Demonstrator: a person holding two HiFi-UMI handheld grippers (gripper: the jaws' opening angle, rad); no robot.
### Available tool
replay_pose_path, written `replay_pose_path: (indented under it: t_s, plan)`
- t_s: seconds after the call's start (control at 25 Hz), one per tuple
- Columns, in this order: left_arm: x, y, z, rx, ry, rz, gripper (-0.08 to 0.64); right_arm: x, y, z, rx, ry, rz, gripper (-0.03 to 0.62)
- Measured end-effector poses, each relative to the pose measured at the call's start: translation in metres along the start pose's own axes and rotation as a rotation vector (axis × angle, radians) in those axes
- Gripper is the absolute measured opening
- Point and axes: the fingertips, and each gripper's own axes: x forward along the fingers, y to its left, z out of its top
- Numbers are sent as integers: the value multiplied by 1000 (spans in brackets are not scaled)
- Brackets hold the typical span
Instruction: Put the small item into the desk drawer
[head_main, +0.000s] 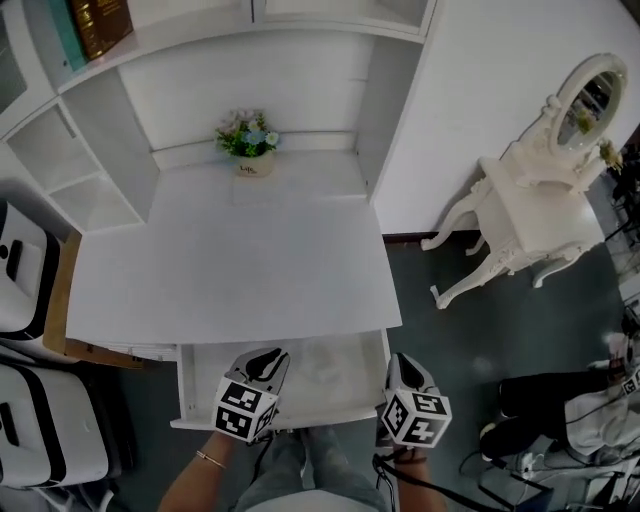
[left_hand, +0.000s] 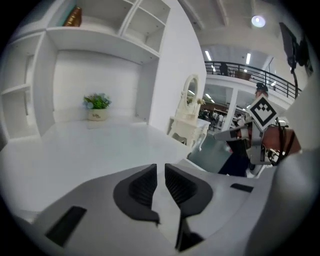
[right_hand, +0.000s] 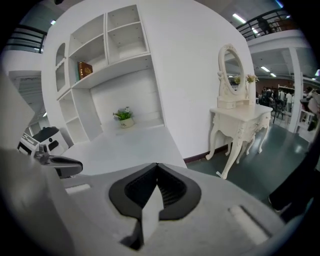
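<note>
The white desk (head_main: 240, 260) has its drawer (head_main: 335, 372) pulled out below the front edge. I see no loose small item in the drawer or between any jaws. A small flower pot (head_main: 250, 145) stands at the back of the desktop, and it also shows as the pot (left_hand: 96, 107) and the pot (right_hand: 124, 118). My left gripper (head_main: 266, 360) hangs over the drawer's left part. Its jaws (left_hand: 160, 167) stand a narrow gap apart with nothing between them. My right gripper (head_main: 400, 364) is at the drawer's right edge, and its jaws (right_hand: 157, 167) are shut and empty.
A white vanity table with an oval mirror (head_main: 545, 190) stands on the floor to the right. Open shelf cubbies (head_main: 75, 170) flank the desk's left side, with books (head_main: 100, 22) on the top shelf. White and black seats (head_main: 25, 270) sit at far left.
</note>
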Motion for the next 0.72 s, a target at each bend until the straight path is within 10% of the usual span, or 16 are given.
replay_pose_path:
  t_s: [0.72]
  plan:
    - [-140, 74, 167, -133, -501, 321, 8, -40, 79, 173, -247, -327, 127, 5]
